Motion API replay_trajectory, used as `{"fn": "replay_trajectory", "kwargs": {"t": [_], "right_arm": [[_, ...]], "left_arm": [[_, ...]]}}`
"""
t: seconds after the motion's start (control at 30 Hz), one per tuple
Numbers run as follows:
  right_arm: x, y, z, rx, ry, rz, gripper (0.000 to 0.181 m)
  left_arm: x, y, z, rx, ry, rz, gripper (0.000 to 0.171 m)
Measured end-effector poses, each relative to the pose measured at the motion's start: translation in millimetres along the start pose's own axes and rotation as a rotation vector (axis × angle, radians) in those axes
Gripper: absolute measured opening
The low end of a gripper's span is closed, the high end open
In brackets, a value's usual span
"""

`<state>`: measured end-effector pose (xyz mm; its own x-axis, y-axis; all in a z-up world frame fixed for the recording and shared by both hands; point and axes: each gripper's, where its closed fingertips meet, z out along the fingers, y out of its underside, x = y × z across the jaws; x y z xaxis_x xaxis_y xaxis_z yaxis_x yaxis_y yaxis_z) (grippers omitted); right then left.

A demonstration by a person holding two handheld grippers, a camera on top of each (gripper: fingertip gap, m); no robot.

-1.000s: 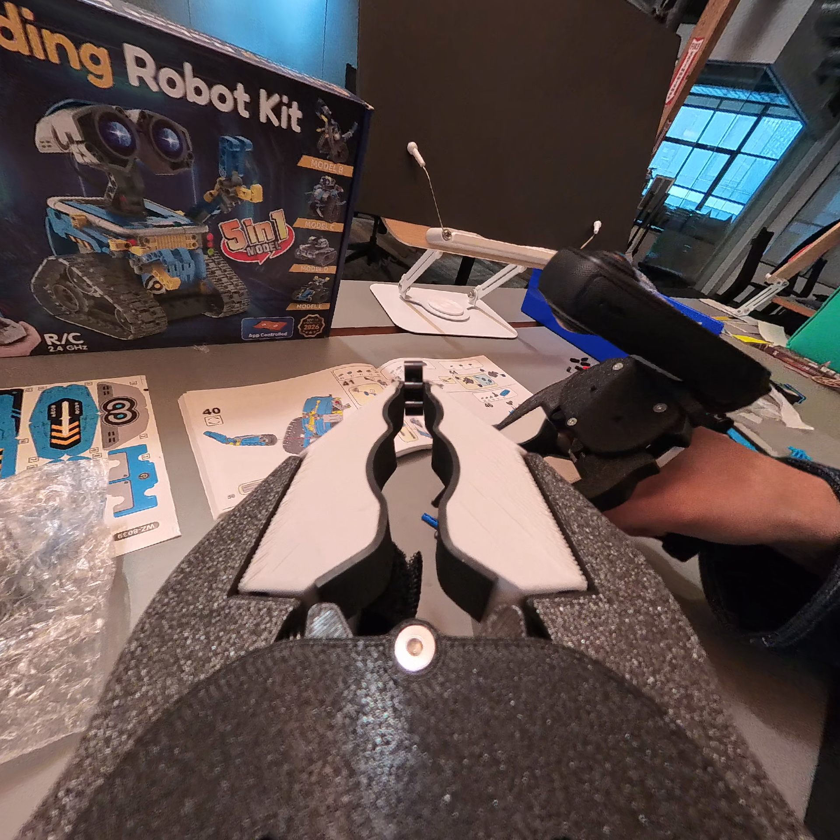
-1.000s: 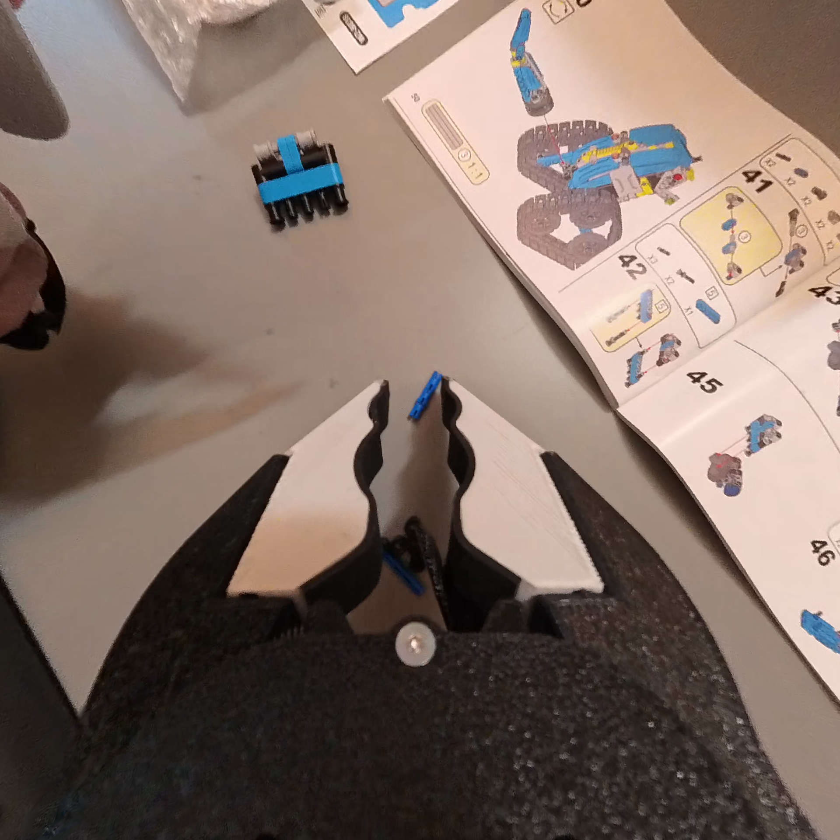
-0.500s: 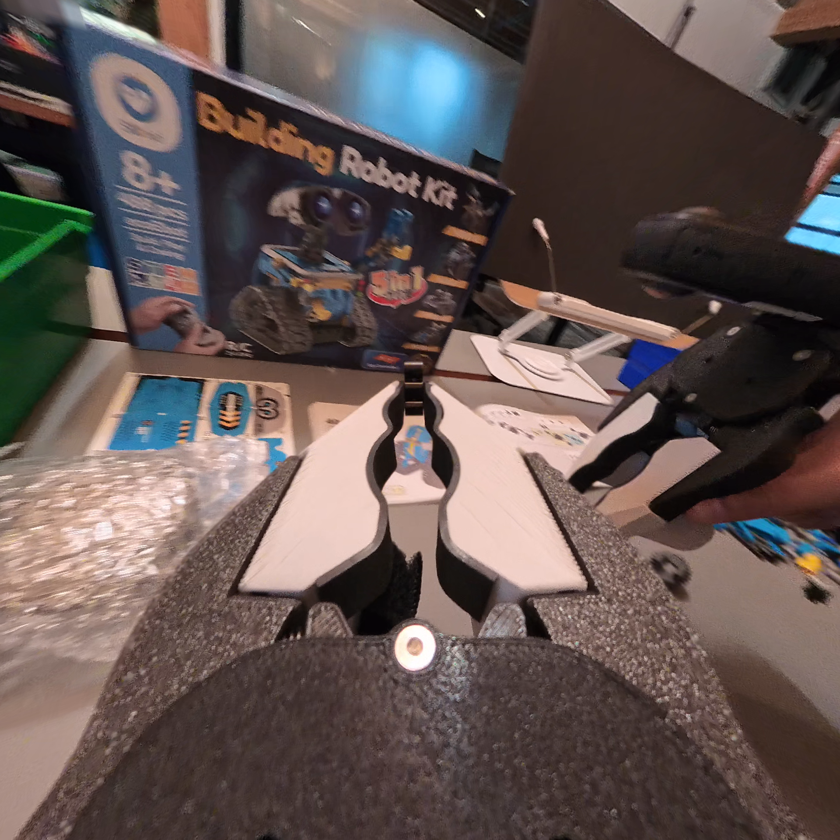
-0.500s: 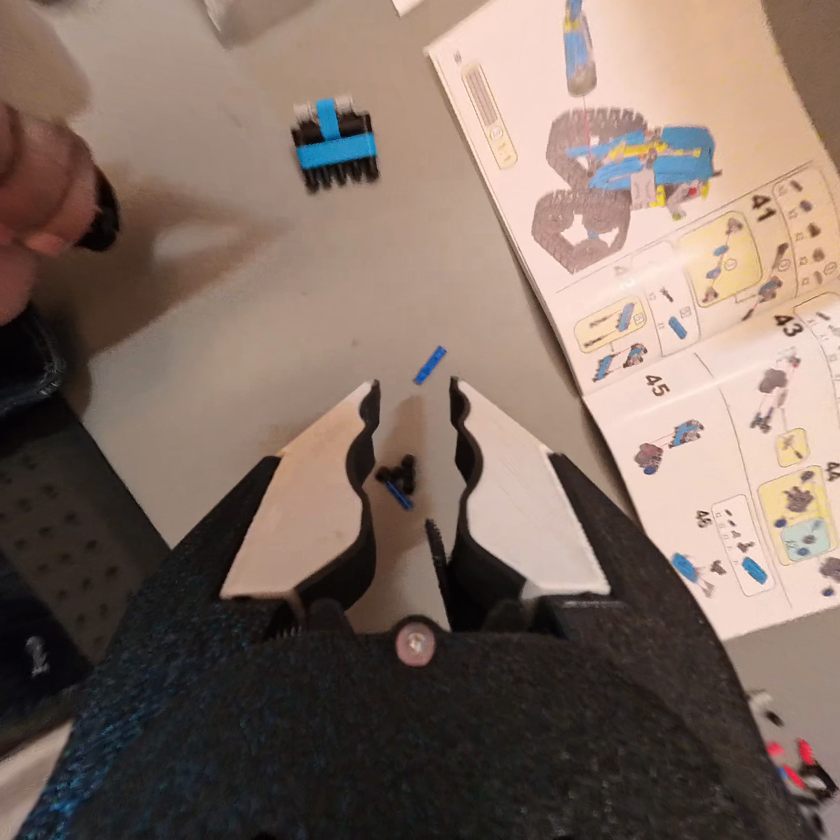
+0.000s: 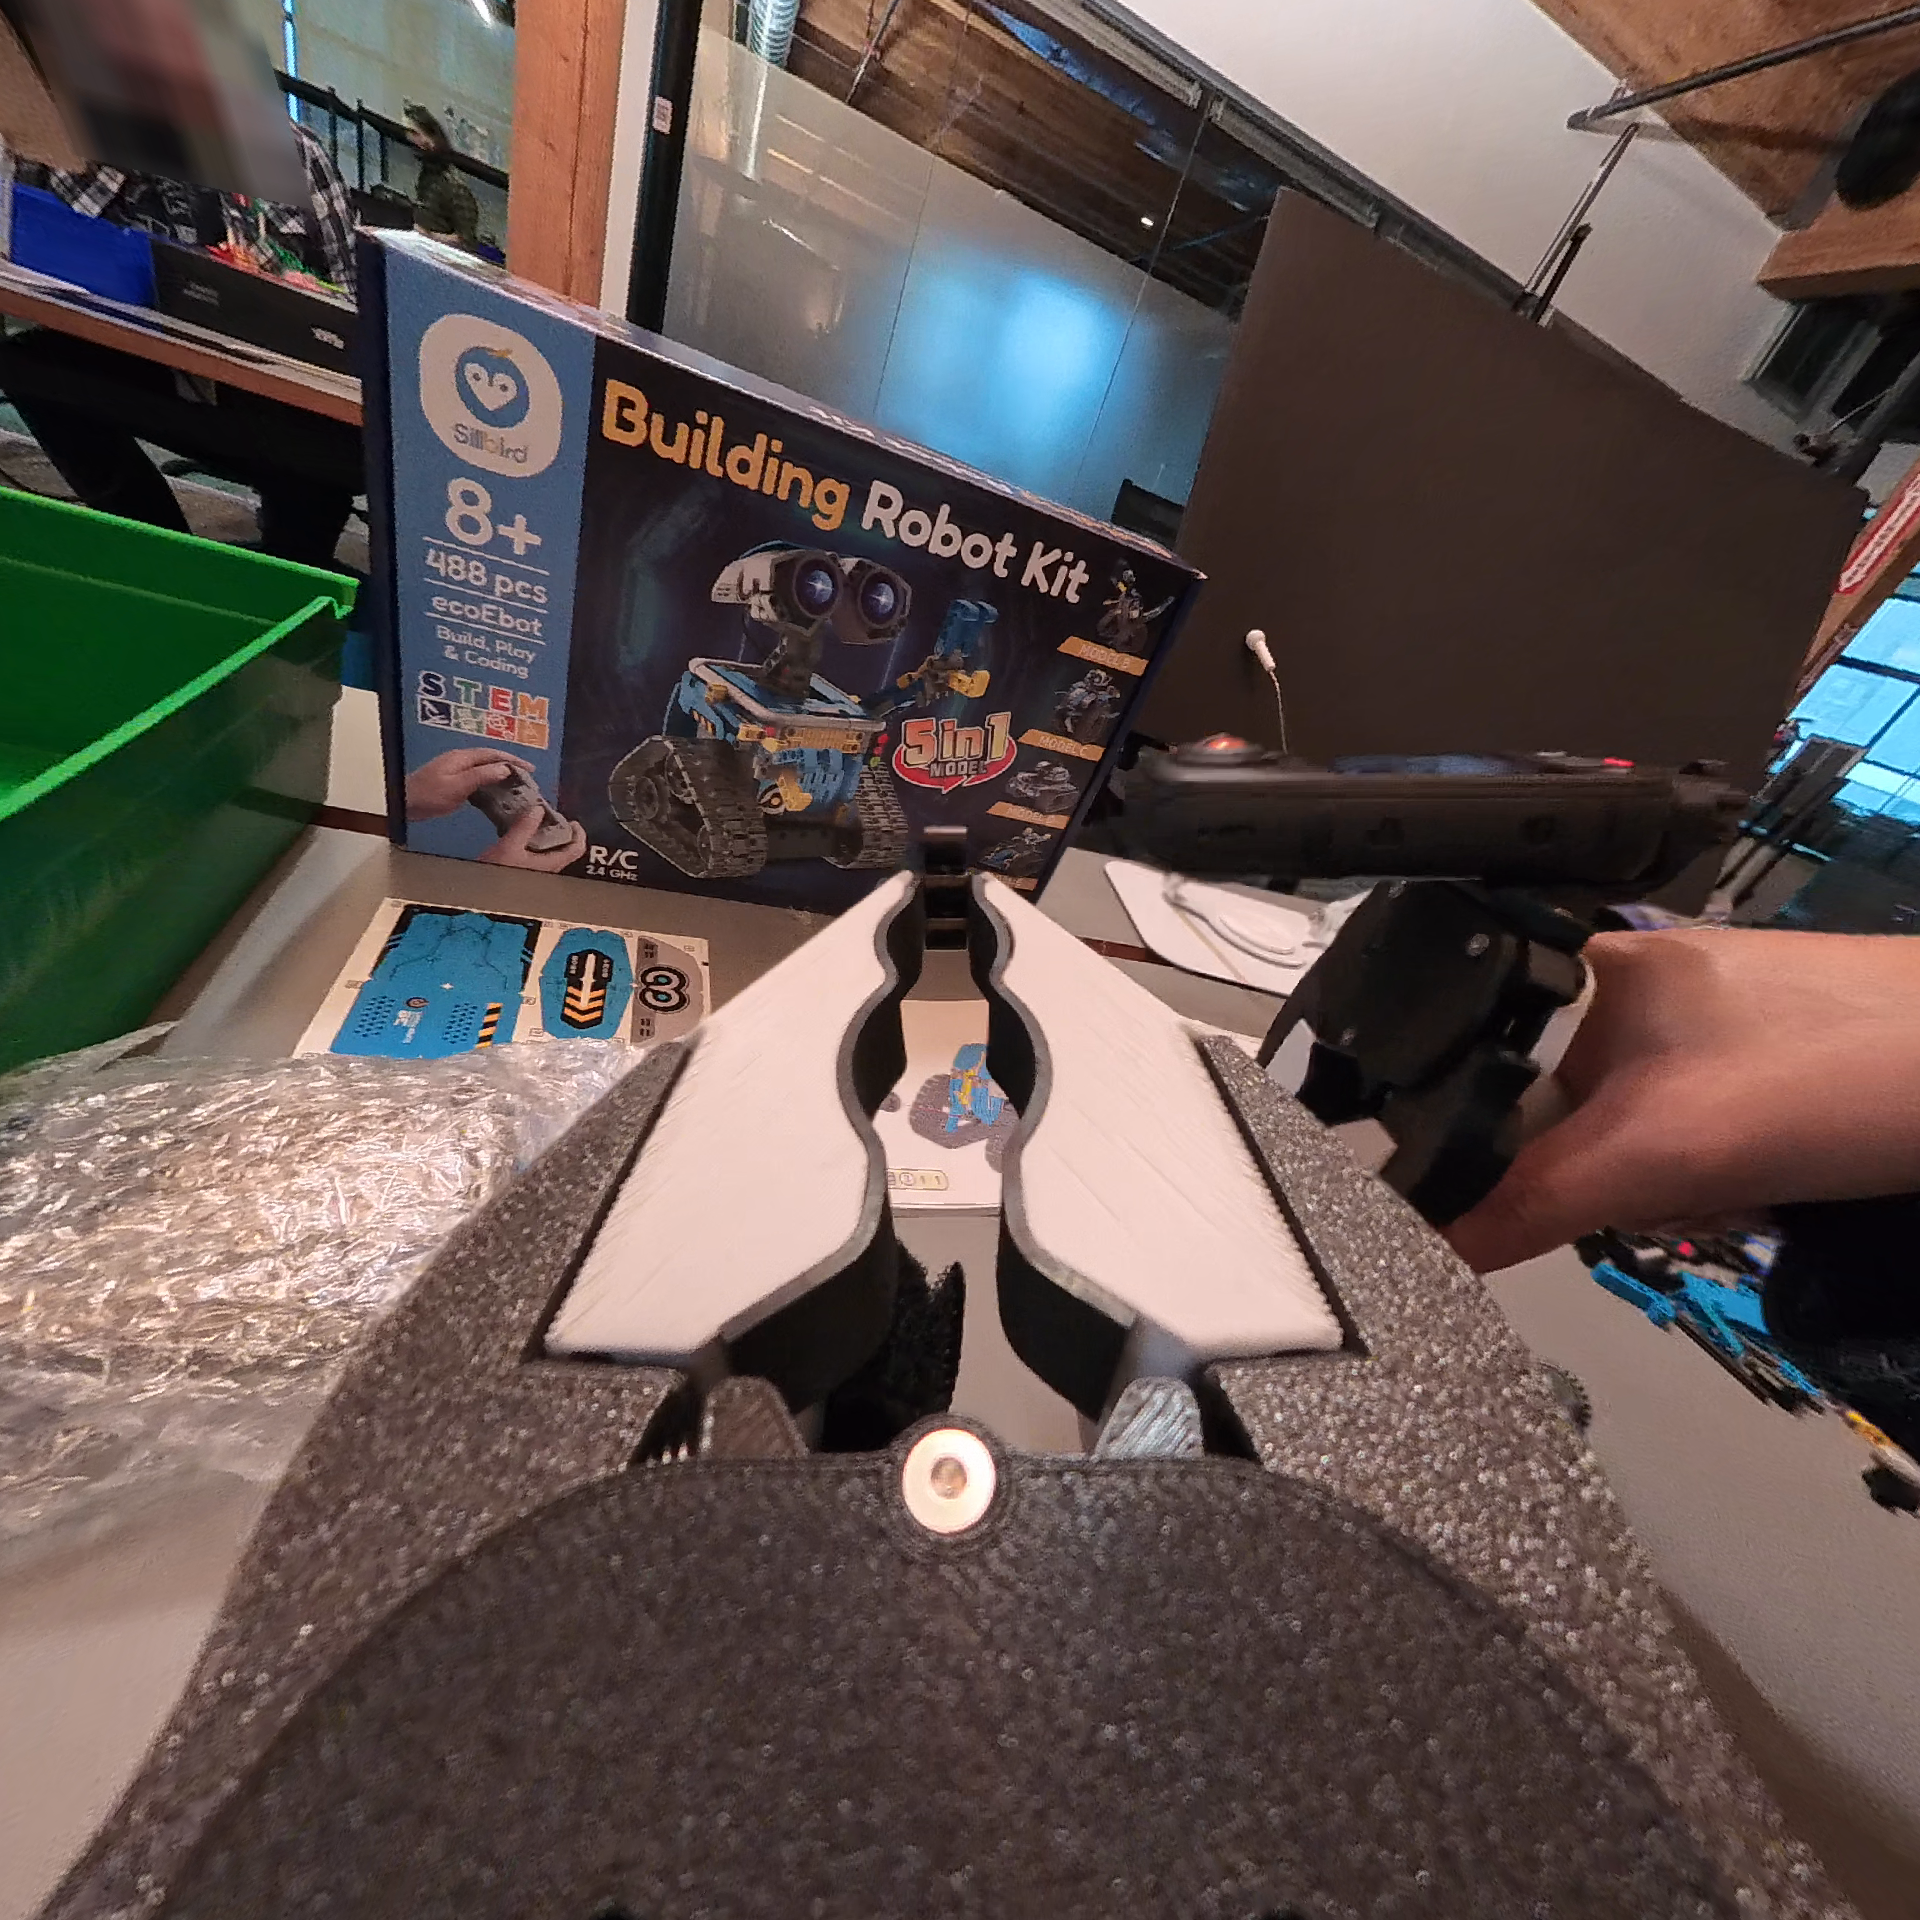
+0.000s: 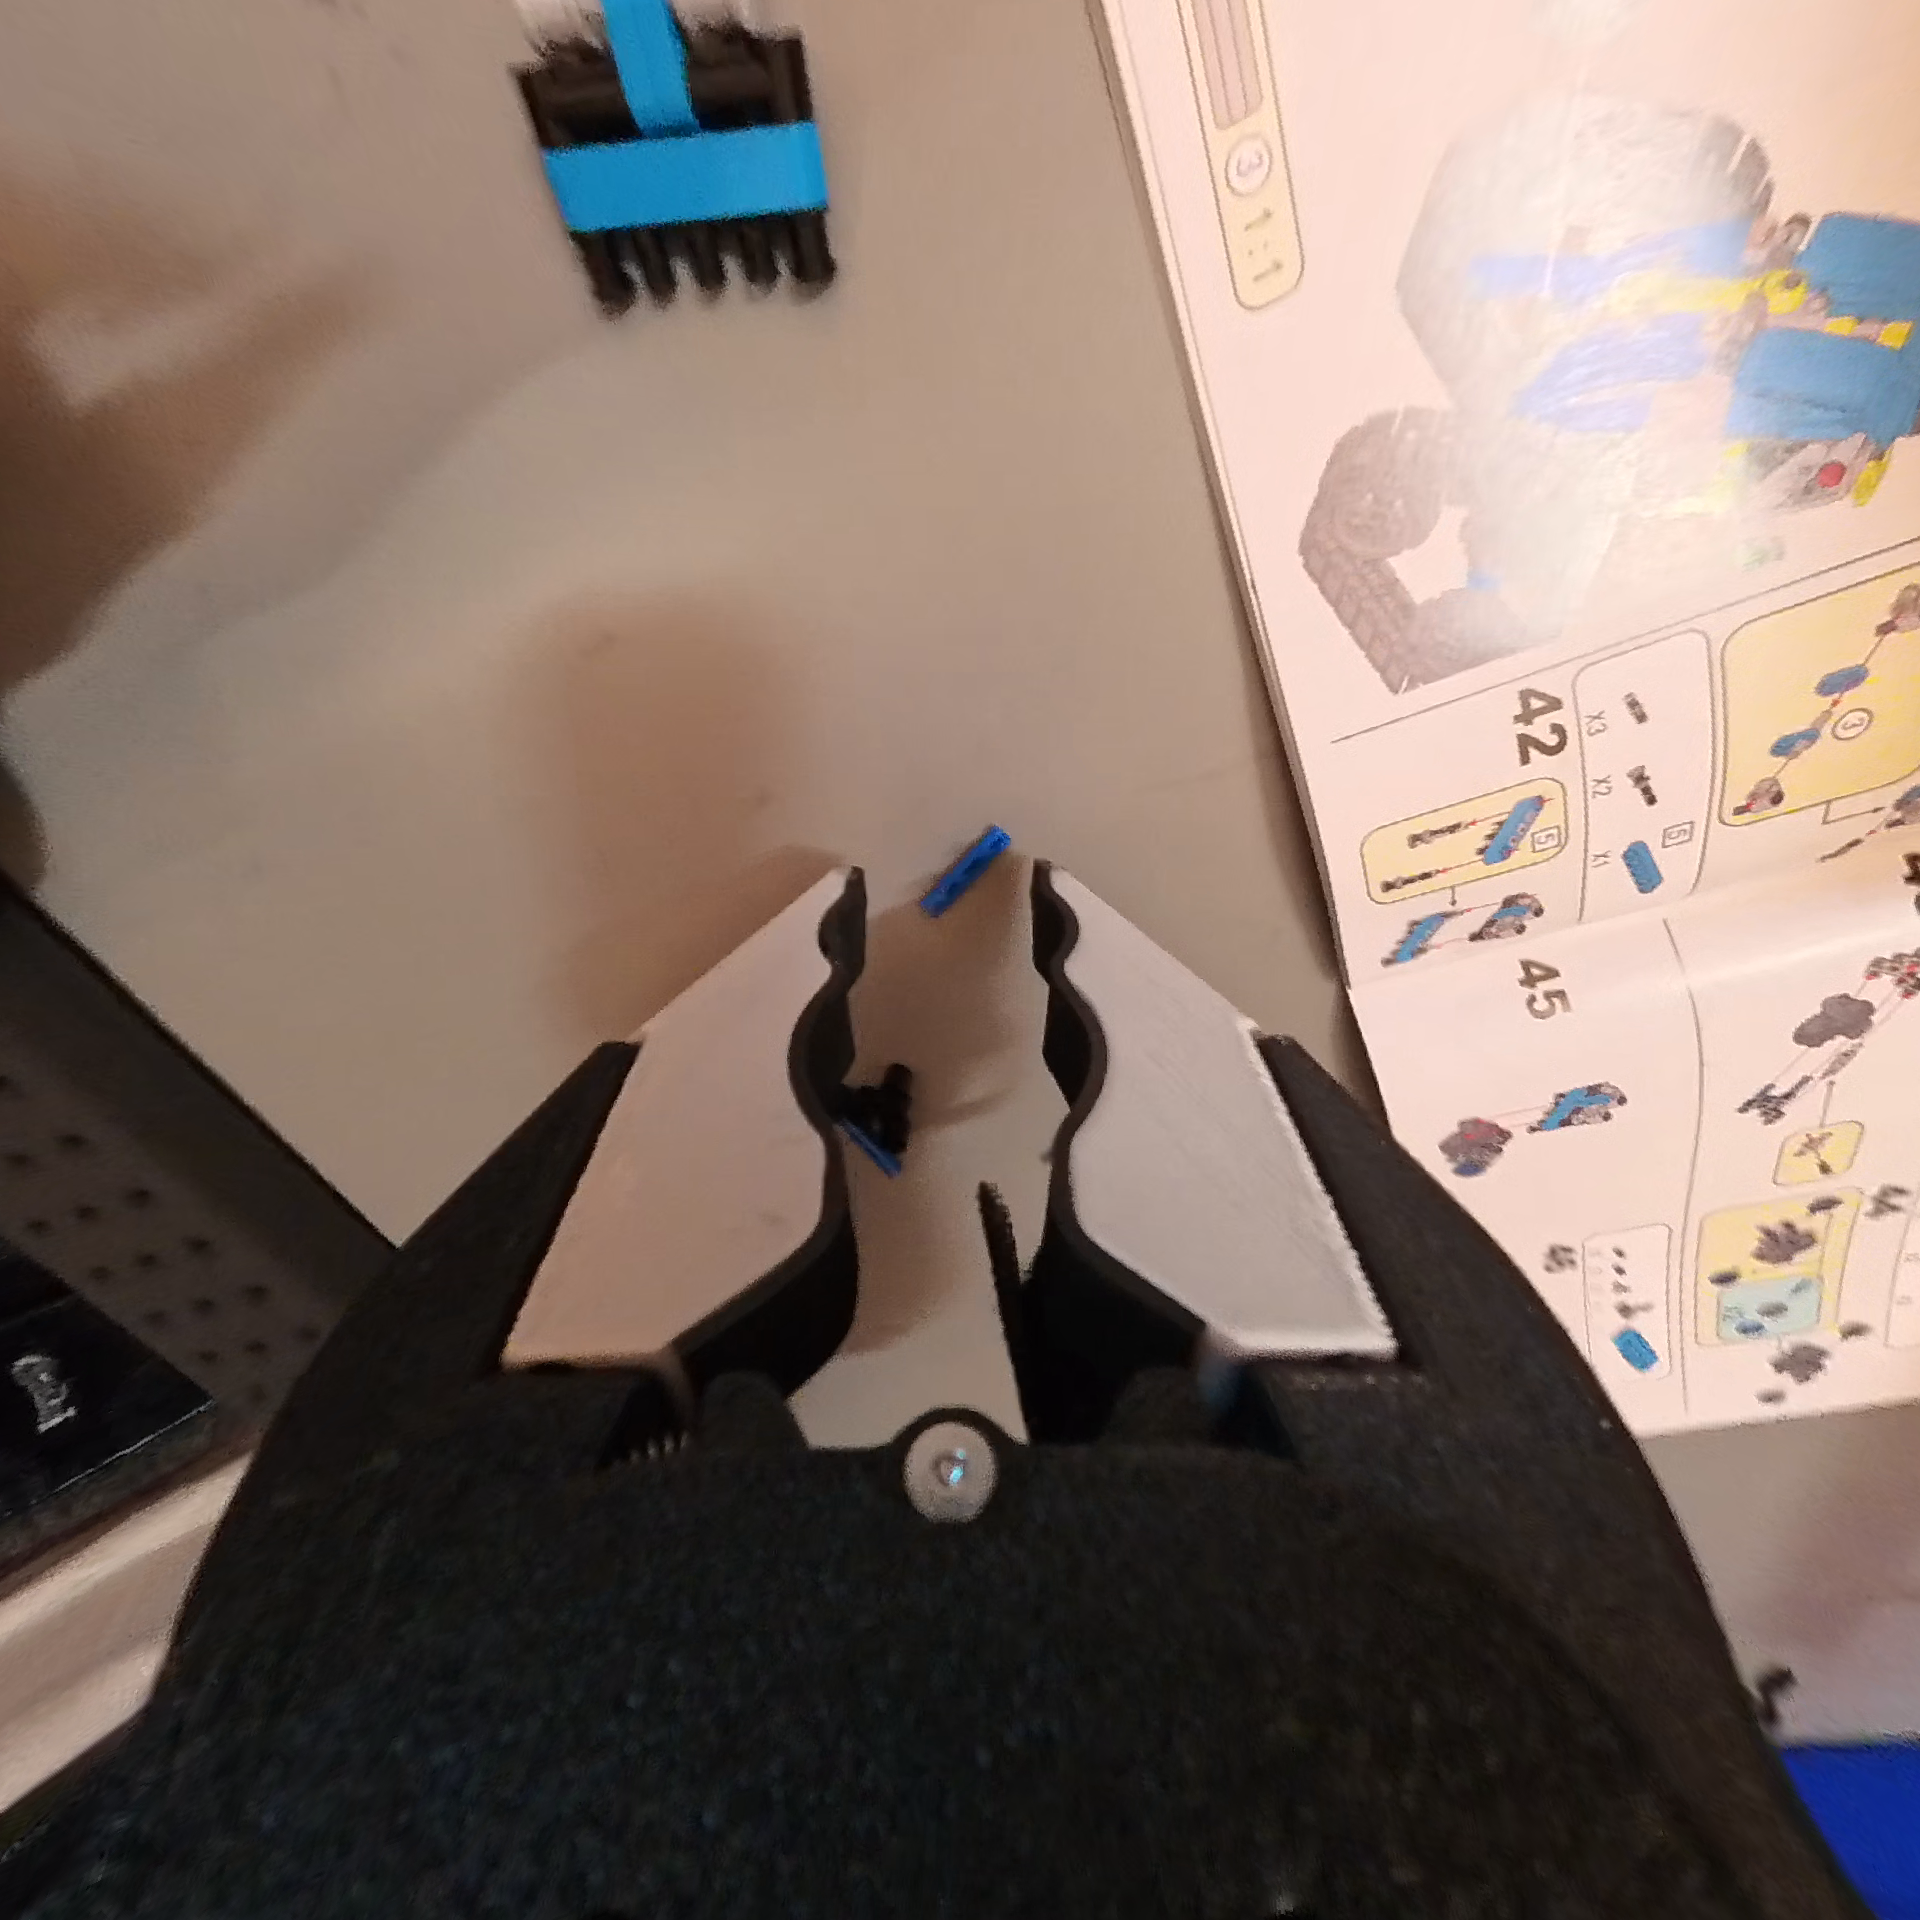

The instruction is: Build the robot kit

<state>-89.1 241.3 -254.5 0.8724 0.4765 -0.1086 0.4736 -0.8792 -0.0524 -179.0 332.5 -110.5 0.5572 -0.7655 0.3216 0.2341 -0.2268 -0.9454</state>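
Left wrist view: the left gripper (image 5: 943,894) is clenched on a small black building piece (image 5: 943,868), pinched at the fingertips and held in the air at frame centre. Behind it, upper centre, a robot kit box (image 5: 769,665) stands upright on the grey table (image 5: 1662,1558). A sticker sheet (image 5: 499,997) lies flat below the box at left of centre; crumpled clear plastic wrap (image 5: 208,1205) fills the lower left, and a green bin (image 5: 145,748) occupies the left edge. At right, a hand (image 5: 1704,1081) grips the right gripper's black body. A partly built blue model (image 5: 1704,1309) lies at the right edge below the hand.

Right wrist view: the right gripper (image 6: 943,883) is released, its jaws parted and empty, pointing down at the table. A small blue pin (image 6: 964,871) lies on the table between and just beyond the fingertips, touching neither. Nearer the gripper base, beside the left finger, lie a small black connector (image 6: 881,1091) and a second blue pin (image 6: 873,1148). A blue-and-black brick assembly (image 6: 681,177) sits at upper centre, well apart. An open instruction booklet (image 6: 1558,727) covers the right side.
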Motion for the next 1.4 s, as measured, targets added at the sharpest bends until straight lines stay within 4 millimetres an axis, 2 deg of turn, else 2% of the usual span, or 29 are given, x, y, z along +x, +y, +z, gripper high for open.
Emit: {"fn": "replay_trajectory", "kwargs": {"t": [0.13,0.23,0.3,0.37,0.4,0.5,0.57,0.67,0.73,0.77,0.83,0.93,1.0,1.1,1.23,1.3,1.4], "right_arm": [[-5,-11,-21,0.254,-0.040,0.048,0.034],[-19,2,-33,0.473,-0.085,0.075,0.034],[-41,15,-38,0.638,-0.173,0.085,0.034],[-71,27,-46,0.808,-0.324,0.083,0.033],[-76,32,-49,0.882,-0.370,0.116,0.033],[-73,40,-69,1.123,-0.500,0.236,0.033],[-66,45,-88,1.232,-0.589,0.289,0.037],[-54,52,-115,1.346,-0.532,0.232,0.037],[-46,60,-131,1.419,-0.436,0.168,0.028],[-44,63,-139,1.453,-0.453,0.163,0.022],[-51,68,-146,1.442,-0.663,0.182,0.023],[-72,70,-154,1.387,-1.010,0.209,0.039],[-84,71,-162,1.398,-1.097,0.175,0.037],[-82,71,-171,1.470,-1.042,0.157,0.030],[-89,68,-169,1.513,-0.742,0.020,0.029],[-88,66,-170,1.545,-0.574,-0.028,0.021],[-90,68,-172,1.554,-0.505,-0.062,0.013]], "left_arm": [[3,0,0,-0.003,-0.007,0.037,0.007],[15,-1,0,0.003,0.020,0.101,0.007],[26,0,1,0.001,0.072,0.099,0.007],[28,2,2,-0.009,0.074,0.113,0.007],[30,4,3,-0.020,0.078,0.124,0.007],[42,10,5,-0.038,0.126,0.150,0.007],[62,15,5,-0.053,0.245,0.124,0.007],[102,31,1,-0.149,0.521,-0.083,0.007],[125,28,-9,-0.174,0.705,-0.268,0.007],[134,23,-16,-0.165,0.780,-0.305,0.007],[145,20,-25,-0.148,0.849,-0.254,0.007],[164,22,-38,-0.133,0.940,-0.169,0.007],[175,19,-50,-0.107,1.021,-0.152,0.007],[184,17,-61,-0.128,1.109,-0.204,0.007],[189,17,-66,-0.181,1.181,-0.314,0.007],[192,21,-65,-0.205,1.193,-0.351,0.007],[196,26,-65,-0.237,1.209,-0.386,0.007]]}}
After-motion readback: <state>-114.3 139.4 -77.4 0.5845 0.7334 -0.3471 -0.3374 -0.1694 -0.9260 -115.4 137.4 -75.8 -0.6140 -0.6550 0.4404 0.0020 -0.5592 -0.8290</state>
